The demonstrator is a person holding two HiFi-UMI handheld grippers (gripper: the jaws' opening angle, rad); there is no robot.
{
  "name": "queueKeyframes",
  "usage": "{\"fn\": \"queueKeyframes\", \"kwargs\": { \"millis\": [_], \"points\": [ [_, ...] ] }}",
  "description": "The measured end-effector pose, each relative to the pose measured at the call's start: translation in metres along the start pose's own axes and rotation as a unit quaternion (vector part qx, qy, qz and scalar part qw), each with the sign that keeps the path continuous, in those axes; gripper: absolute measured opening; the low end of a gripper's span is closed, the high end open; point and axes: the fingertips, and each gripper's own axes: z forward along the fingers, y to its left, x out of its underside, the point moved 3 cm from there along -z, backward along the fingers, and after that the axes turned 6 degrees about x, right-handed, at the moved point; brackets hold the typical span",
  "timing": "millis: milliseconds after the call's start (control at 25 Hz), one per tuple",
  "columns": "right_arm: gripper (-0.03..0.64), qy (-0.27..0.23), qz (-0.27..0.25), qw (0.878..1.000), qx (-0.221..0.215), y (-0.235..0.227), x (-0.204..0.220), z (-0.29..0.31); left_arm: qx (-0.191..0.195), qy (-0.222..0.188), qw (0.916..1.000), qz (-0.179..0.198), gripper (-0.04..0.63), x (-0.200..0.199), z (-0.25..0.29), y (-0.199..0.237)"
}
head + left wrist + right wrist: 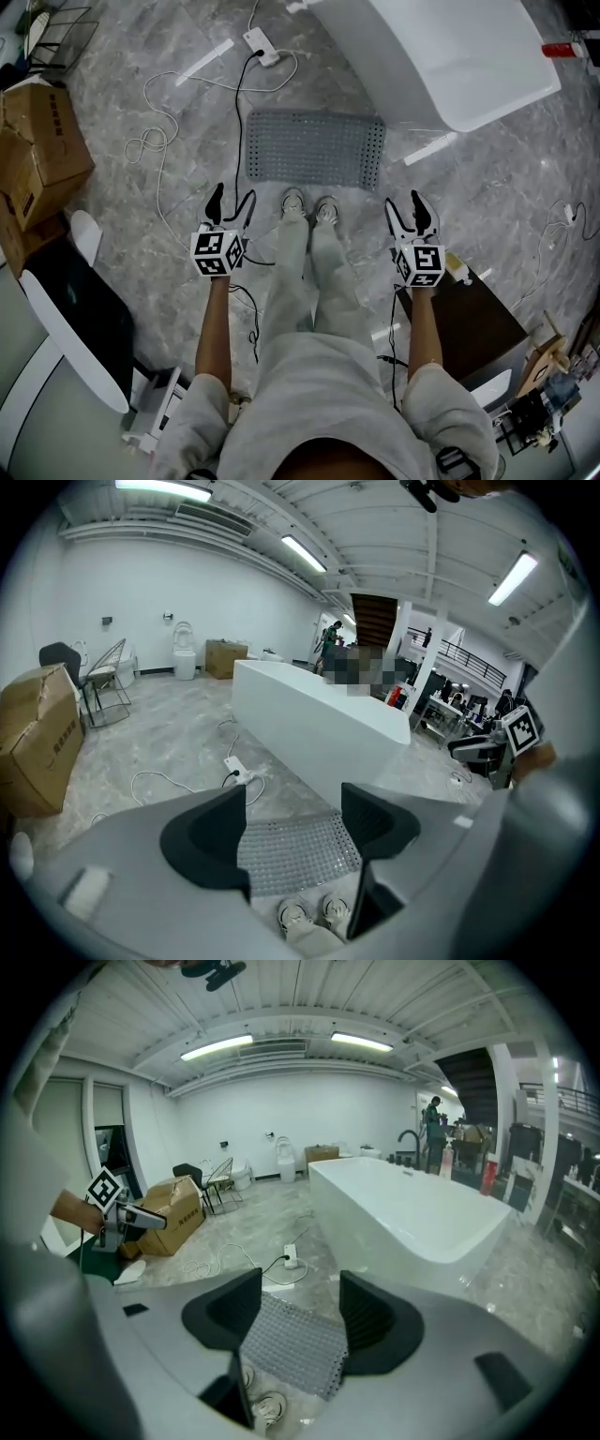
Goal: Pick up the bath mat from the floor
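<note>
The marble floor [487, 187] carries everything here, and the bath mat [314, 150] is the thing to steer by. It lies flat on the floor, grey and studded, its long side across the person's front.

Beyond the mat and to its right stands the white bathtub [441, 56]. The mat lies just in front of the tub's near corner, probably where someone would step out. Well to the left of the mat sits a cardboard box [42, 141].

The left gripper [232, 202] hangs off the mat's near left corner and the right gripper [405, 208] off its near right corner. Both are above the floor and angled down toward it. One at each end suits a wide, limp thing that would sag from a single hold. The left gripper's fingers [211, 841] stand apart with nothing between them but a view of the mat below. The right gripper's fingers [375, 1321] are likewise spread and empty. Neither touches the mat, so the lift has not begun.

The person's shoes [293, 203] stand at the mat's near edge, centred between the grippers. Beyond the mat's far edge lies a white power strip [260, 44], its cable [239, 89] running toward the far left corner. That cable looks worth avoiding.
</note>
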Motion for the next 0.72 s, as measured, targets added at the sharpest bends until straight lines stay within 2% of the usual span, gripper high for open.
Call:
{"fn": "queueKeyframes", "kwargs": {
  "millis": [720],
  "points": [
    [0.265, 0.040, 0.003, 0.999, -0.021, 0.025, 0.085, 0.060, 0.014, 0.034, 0.9993, -0.009, 0.322, 0.085, 0.069, 0.048]
  ]
}}
